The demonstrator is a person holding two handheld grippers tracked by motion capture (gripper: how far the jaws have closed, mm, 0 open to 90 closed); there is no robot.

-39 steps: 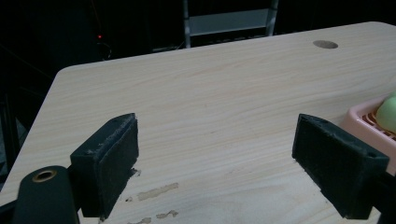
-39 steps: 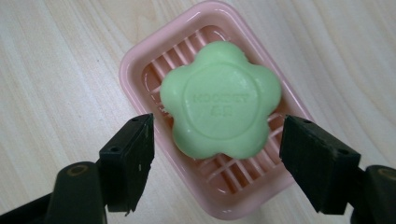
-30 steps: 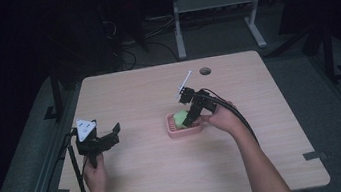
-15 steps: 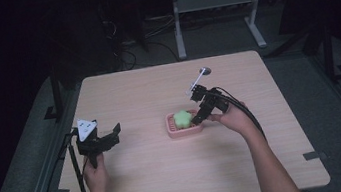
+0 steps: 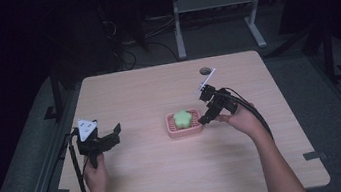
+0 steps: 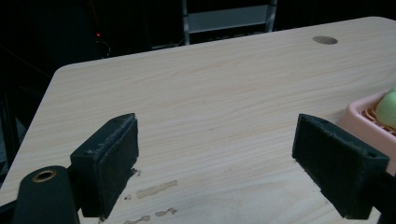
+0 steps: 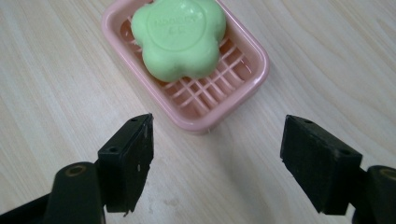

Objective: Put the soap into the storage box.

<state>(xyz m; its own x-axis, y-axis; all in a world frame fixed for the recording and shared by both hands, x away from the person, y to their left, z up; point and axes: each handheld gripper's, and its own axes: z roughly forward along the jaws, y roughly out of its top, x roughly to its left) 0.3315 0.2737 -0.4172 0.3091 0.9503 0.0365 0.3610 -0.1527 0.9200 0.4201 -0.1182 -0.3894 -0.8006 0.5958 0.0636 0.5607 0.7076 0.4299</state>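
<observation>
A green flower-shaped soap (image 5: 182, 118) (image 7: 180, 36) lies in a pink slatted soap dish (image 5: 184, 130) (image 7: 250, 70) near the middle of the wooden table (image 5: 160, 178). My right gripper (image 5: 204, 118) (image 7: 217, 161) hovers just right of the dish, jaws apart with nothing between them; in the right gripper view the dish's near corner lies just beyond the jaws. My left gripper (image 5: 114, 132) (image 6: 215, 161) stands open at the table's left side, well apart from the dish, whose pink edge (image 6: 362, 122) and a bit of soap (image 6: 386, 108) show at the right border of the left gripper view.
A round cable hole (image 5: 204, 71) (image 6: 325, 40) sits near the table's far edge. Pale scuff marks (image 6: 156, 190) lie on the wood in front of the left jaws. A white desk frame (image 5: 215, 0) stands on the dark floor behind the table.
The right gripper has drawn back to the right, from over the soap dish to beside it, leaving the soap in the dish. The left gripper has stayed put.
</observation>
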